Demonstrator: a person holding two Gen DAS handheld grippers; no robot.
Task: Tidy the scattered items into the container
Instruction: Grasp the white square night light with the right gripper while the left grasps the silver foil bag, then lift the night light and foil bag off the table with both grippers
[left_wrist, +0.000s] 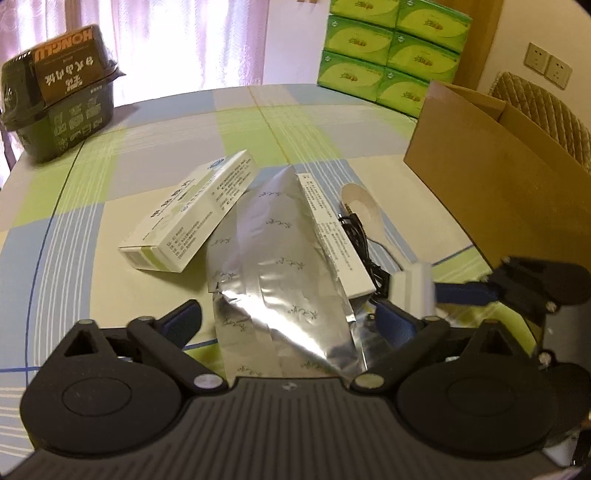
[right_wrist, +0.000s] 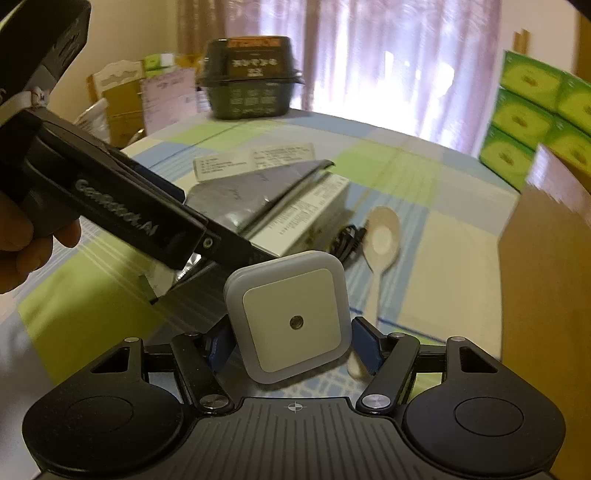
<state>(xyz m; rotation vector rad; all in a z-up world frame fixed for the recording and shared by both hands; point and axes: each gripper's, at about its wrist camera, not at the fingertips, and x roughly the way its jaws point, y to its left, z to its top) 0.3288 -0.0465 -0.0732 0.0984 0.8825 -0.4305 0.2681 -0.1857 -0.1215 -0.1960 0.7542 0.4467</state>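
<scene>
White square night light clamped between right claw fingers, left claw spread wide over silver foil pouch

Backlit curtains glare; right view motion-blurred.

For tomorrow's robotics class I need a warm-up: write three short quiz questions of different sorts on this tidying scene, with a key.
1. True or false: the right gripper holds the white square night light.
2. Which lies nearest the cardboard box? A. silver foil pouch B. white spoon C. dark food tub
3. Fill in: the black cable lies between a white carton and the ____.

Key: 1 true; 2 B; 3 spoon.
</scene>
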